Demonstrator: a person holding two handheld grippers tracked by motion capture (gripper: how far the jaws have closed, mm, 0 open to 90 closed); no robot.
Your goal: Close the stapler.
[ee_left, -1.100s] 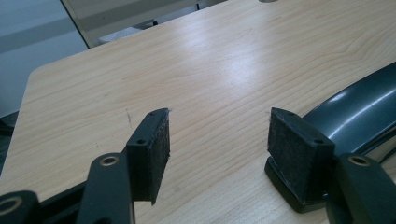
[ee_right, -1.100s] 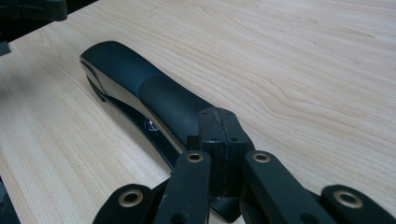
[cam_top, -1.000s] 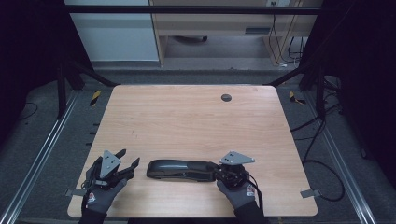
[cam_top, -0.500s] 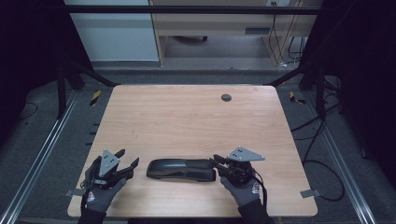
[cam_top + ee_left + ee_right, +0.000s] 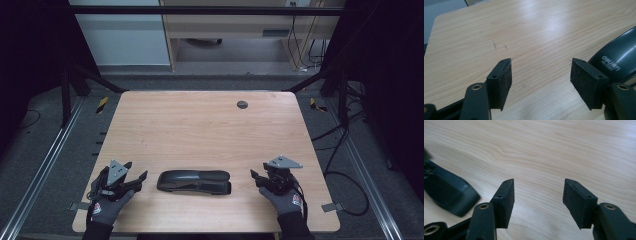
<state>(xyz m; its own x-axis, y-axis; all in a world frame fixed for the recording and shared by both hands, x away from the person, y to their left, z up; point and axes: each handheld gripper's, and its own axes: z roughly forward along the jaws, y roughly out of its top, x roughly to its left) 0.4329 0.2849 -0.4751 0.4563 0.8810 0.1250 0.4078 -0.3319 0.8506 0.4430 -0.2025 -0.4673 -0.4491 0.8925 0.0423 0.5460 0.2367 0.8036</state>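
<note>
Light wood-grain table [image 5: 200, 125] on a dark floor, metal rails at both sides; a small dark round grommet [image 5: 242, 104] is seen near the far edge. A black desk stapler [image 5: 194, 181] lies flat near the near edge, long axis across the table, between the two grippers and touching neither.

Left gripper [image 5: 134, 176]: held in a gloved hand at the stapler's left end, just beside it. Its jaws have just been opening and stand apart w/ nothing between them; in the left gripper view only bare wood is seen between the pads, w/ the stapler's rounded end [image 5: 621, 60], marked "deli", at the right.

Right gripper [image 5: 255, 176]: held apart from the stapler's right end. Jaws have just been opening; released, spread wide over bare wood, stapler [image 5: 447, 192] off to the left.
</note>
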